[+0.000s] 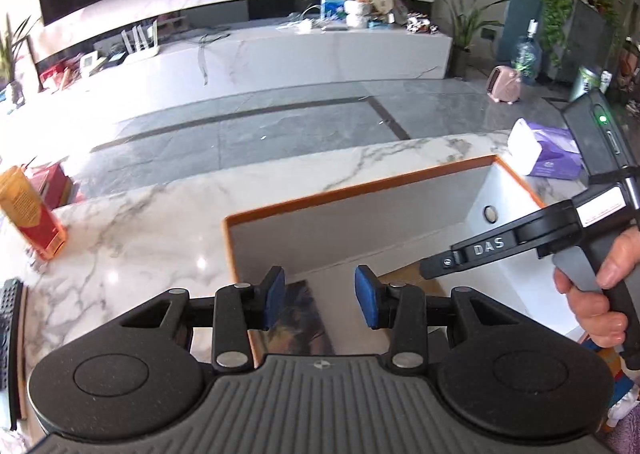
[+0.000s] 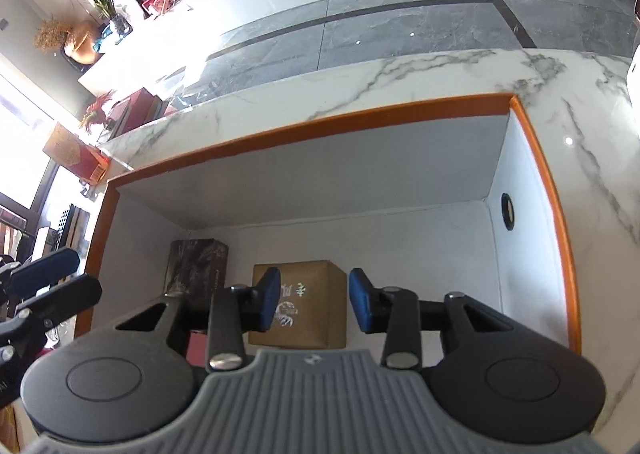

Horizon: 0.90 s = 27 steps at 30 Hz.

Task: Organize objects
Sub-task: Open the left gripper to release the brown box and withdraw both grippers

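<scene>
My left gripper [image 1: 320, 296] and right gripper [image 2: 314, 300] both gape empty, lower centre, over the orange-rimmed bin [image 2: 304, 126] holding a brown box [image 2: 308, 310]

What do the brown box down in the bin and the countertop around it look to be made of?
Brown box: apparently matte kraft cardboard, dull tan faces with printed marks.
Countertop: polished marble or marble-look stone, white with grey veins and glossy light spots.

Both wrist views look forward and steeply down along their fingers, close above the orange-rimmed white bin [image 1: 360, 190] [image 2: 312, 122] sunk in the marble counter [image 1: 140, 230] [image 2: 440, 66]. Both share the bin's far rim, the counter and grey floor [image 1: 280, 122] [image 2: 400, 30] across mid-frame.
</scene>
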Available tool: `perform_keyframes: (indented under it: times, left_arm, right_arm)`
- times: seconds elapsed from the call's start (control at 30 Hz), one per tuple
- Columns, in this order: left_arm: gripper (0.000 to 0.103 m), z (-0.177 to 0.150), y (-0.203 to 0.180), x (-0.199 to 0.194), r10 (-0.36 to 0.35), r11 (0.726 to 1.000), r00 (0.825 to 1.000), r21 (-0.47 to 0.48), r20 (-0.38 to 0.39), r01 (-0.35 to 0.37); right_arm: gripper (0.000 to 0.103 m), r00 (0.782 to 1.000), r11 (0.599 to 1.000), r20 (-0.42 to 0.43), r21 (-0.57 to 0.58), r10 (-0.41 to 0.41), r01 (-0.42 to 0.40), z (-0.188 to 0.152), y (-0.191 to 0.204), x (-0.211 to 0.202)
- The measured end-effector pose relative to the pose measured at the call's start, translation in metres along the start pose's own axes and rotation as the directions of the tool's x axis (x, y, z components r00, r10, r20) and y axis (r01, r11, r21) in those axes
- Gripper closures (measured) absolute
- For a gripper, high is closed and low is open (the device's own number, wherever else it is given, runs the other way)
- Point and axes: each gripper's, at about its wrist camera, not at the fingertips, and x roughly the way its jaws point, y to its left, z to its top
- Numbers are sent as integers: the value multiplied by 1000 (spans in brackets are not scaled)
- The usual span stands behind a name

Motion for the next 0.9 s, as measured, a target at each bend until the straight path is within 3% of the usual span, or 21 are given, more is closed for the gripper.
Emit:
perform_keyframes:
  times: [0.07,0.17,0.3,0.67,0.9]
  left_arm:
    - [58,-1,5,1,35,999,999,-24,-32,-36]
    - [67,-5,20,-2,36,998,998,-56,-59,-39]
    - [75,-12,26,-4,34,997,997,-59,-71,-39]
    - [78,-16,27,-6,23,997,998,-67,-59,-27]
    - [78,-16,29,-6,8,997,999,-81,-54,-12]
  right_arm:
    - [66,999,1000,-42,24,14,-13,-2,0,8]
    - [84,997,999,-73,35,22,-19,-6,0,18]
    - [85,995,997,-85,64,58,-52,-7,5,25]
    - [85,997,989,-51,139,62,-55,-10,26,37]
    - [85,997,997,-62,53,51,-48,-8,41,43]
